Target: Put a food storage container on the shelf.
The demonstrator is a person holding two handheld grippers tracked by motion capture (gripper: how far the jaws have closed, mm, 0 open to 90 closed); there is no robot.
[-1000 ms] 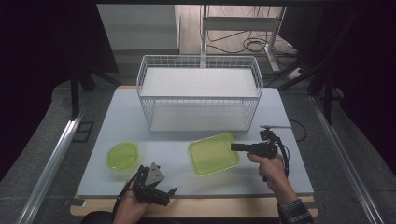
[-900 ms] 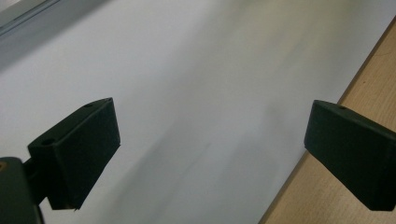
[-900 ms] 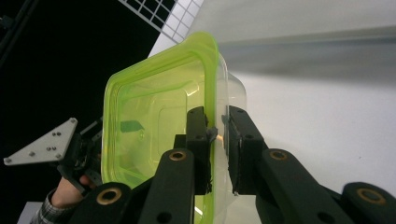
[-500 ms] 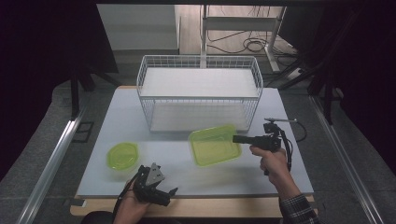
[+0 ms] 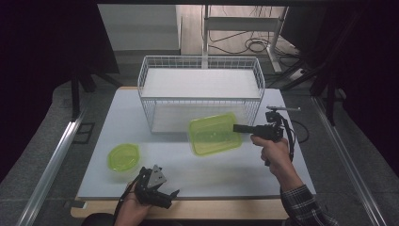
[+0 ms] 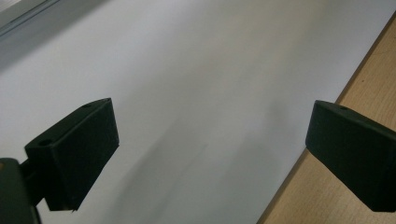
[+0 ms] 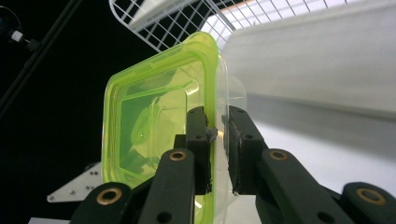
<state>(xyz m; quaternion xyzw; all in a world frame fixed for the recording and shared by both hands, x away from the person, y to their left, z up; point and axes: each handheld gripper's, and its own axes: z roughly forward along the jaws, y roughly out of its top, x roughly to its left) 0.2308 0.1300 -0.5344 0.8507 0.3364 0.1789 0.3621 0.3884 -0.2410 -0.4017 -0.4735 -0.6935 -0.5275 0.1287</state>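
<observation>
A square clear container with a lime-green lid (image 5: 214, 134) hangs tilted above the table, just in front of the white wire basket (image 5: 200, 92). My right gripper (image 5: 236, 128) is shut on its right rim. In the right gripper view, the jaws of this gripper (image 7: 218, 126) pinch the lid's edge (image 7: 154, 107), with the basket (image 7: 163, 18) behind. My left gripper (image 5: 171, 197) rests by the table's front edge, open with nothing between its fingers. In the left gripper view, this gripper (image 6: 210, 140) shows wide-apart jaws over the white tabletop (image 6: 187, 70).
A small round lime-green container (image 5: 123, 157) sits on the white table (image 5: 226, 174) at the front left, close to my left hand. A wooden strip (image 6: 369, 70) borders the table's front. Cables lie on the floor beyond the basket.
My right gripper has lifted the square container off the table and carried it toward the basket. The left gripper has stayed where it was.
</observation>
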